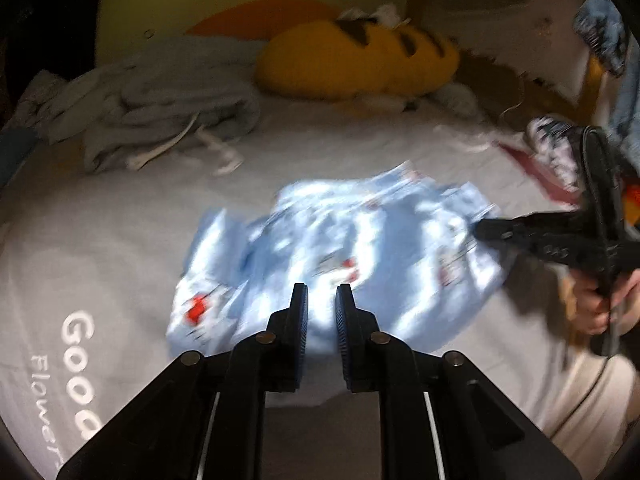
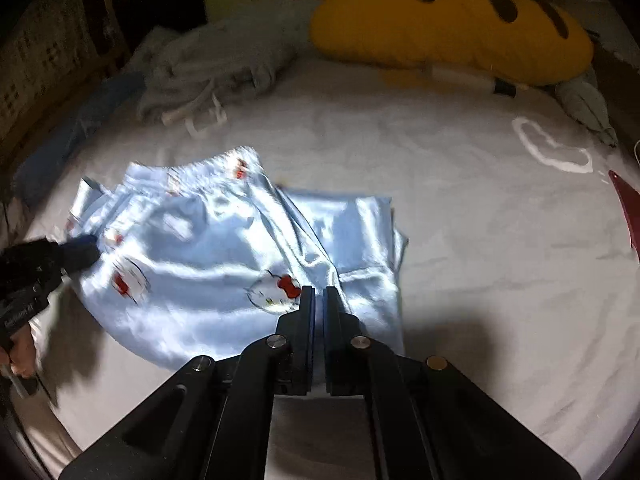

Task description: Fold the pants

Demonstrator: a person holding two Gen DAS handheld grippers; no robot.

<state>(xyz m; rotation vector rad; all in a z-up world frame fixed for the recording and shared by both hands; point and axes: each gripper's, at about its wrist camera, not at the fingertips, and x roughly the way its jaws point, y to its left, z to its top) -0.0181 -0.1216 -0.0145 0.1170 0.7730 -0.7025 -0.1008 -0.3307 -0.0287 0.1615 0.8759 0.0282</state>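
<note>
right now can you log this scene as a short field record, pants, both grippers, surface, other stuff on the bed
pants: light blue satin pants, cartoon print, partly folded on the bed
left gripper: left gripper over the pants' near edge, jaws slightly apart, nothing visibly held
right gripper: right gripper at the pants' edge, jaws nearly closed; grip on the cloth unclear
surface: grey bed sheet with white print
other items: yellow plush pillow, grey clothes pile

Glossy satin-like pants lie on a matt cloth bedsheet near a plush pillow.
</note>
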